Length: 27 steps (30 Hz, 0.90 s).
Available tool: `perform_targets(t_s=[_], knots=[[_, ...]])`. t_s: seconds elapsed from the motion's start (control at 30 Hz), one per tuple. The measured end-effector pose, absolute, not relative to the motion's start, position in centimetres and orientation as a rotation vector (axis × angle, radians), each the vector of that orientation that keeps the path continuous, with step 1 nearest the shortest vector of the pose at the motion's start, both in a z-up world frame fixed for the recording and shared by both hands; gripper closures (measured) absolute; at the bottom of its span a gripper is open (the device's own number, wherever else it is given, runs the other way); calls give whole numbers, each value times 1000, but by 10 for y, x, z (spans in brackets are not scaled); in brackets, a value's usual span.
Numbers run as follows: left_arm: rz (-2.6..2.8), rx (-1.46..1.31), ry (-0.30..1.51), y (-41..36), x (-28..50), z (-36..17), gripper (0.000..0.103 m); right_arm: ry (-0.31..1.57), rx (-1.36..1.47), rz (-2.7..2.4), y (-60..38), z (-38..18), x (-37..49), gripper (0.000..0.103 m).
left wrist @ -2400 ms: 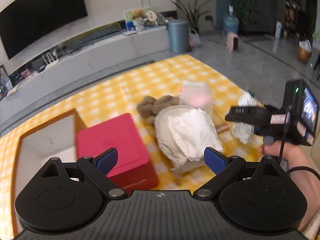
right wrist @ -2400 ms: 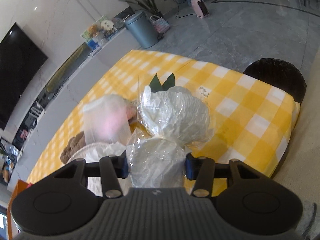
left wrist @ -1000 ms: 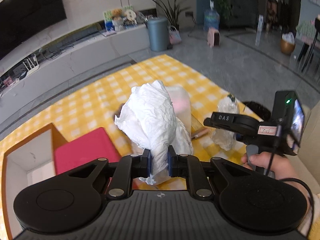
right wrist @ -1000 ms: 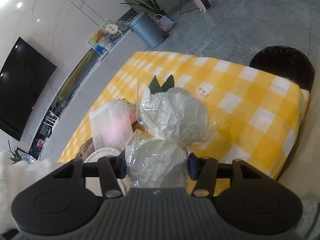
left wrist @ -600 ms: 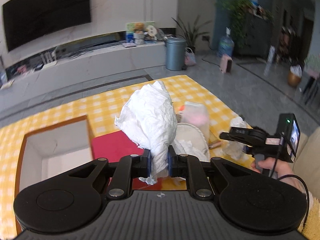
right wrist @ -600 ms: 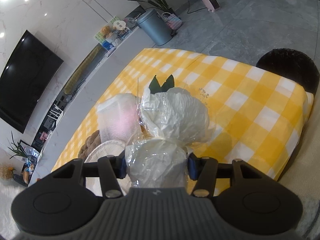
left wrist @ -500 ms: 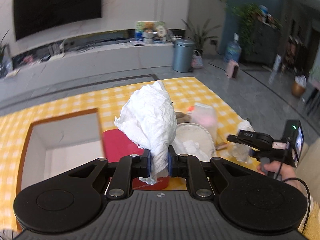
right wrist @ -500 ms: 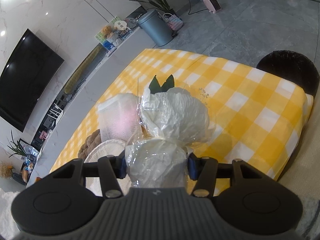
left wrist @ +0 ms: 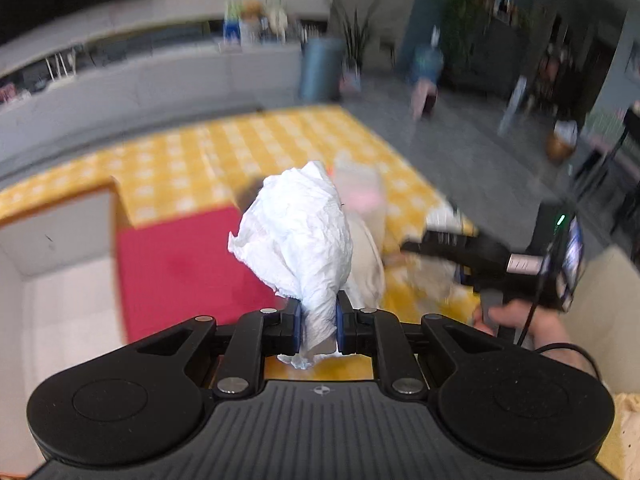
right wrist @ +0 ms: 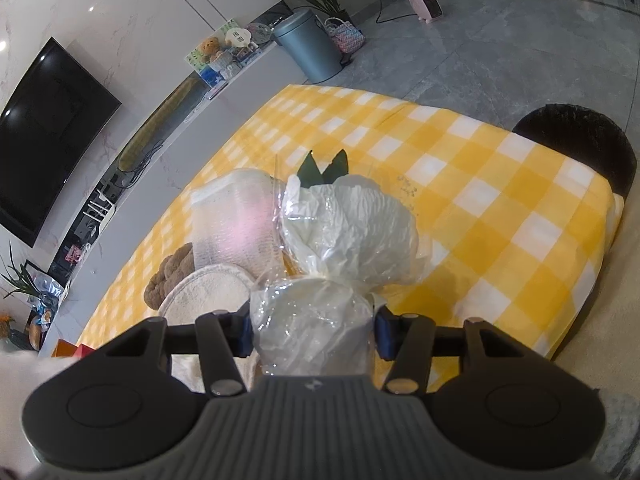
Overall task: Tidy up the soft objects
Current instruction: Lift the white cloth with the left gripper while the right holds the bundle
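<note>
Gripping a crumpled white cloth (left wrist: 304, 240) clear of the table, the left claw (left wrist: 316, 322) has the open box (left wrist: 60, 240) to its left. The right claw (right wrist: 314, 330) is clamped on a wrapped bundle (right wrist: 320, 320).

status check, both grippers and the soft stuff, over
Left gripper shut on white crumpled cloth, held off the table. Right gripper shut on plastic-wrapped bundle. Open box at left, red box beside it. Left view blurred.

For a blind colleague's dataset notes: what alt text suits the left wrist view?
The left hand-held gripper is shut on a crumpled white cloth, held above a yellow checked tablecloth. Behind are a red box and an open storage box; the background is motion-blurred.
</note>
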<state>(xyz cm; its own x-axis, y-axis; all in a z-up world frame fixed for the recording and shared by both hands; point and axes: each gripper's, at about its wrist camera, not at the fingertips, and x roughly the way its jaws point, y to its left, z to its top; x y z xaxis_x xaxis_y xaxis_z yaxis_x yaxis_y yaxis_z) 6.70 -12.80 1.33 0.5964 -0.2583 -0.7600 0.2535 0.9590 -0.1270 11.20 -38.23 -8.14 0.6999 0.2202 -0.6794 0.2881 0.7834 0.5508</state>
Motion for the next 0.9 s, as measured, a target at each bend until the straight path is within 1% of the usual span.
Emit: perform_targets(t_s=[0.13,0.3,0.33,0.43,0.47,0.5,0.53,0.6,0.63,0.67,0.73,0.9], knots=[[-365,34,941,-164,83,-8,85,808,705,-31,-384,-82,111,48],[-185,152,967,-184,97,-34,84,809,725,-19,-386,-83,111,48],[-169,181,970,-185,99,-38,81,811,725,-17,-386,-83,111,48],[-90,228,1013,-190,111,-51,69,811,727,-10,-385,-82,110,48],[-66,244,1024,-187,114,-53,59,809,728,-8,-385,-82,110,48],[-46,264,1036,-187,116,-56,52,809,729,-7,-385,-82,110,48],[-35,279,1051,-187,118,-59,42,811,732,-7,-386,-82,109,48],[-56,273,1107,-187,124,-65,34,813,739,-9,-387,-83,110,48],[-72,258,1151,-186,129,-69,25,814,741,-8,-387,-83,110,48],[-82,234,1190,-185,133,-73,19,814,740,-7,-387,-83,110,48],[-55,202,1212,-183,136,-74,15,815,734,-4,-387,-83,110,48],[-21,96,1240,-182,144,-73,10,822,734,1,-386,-84,111,48]])
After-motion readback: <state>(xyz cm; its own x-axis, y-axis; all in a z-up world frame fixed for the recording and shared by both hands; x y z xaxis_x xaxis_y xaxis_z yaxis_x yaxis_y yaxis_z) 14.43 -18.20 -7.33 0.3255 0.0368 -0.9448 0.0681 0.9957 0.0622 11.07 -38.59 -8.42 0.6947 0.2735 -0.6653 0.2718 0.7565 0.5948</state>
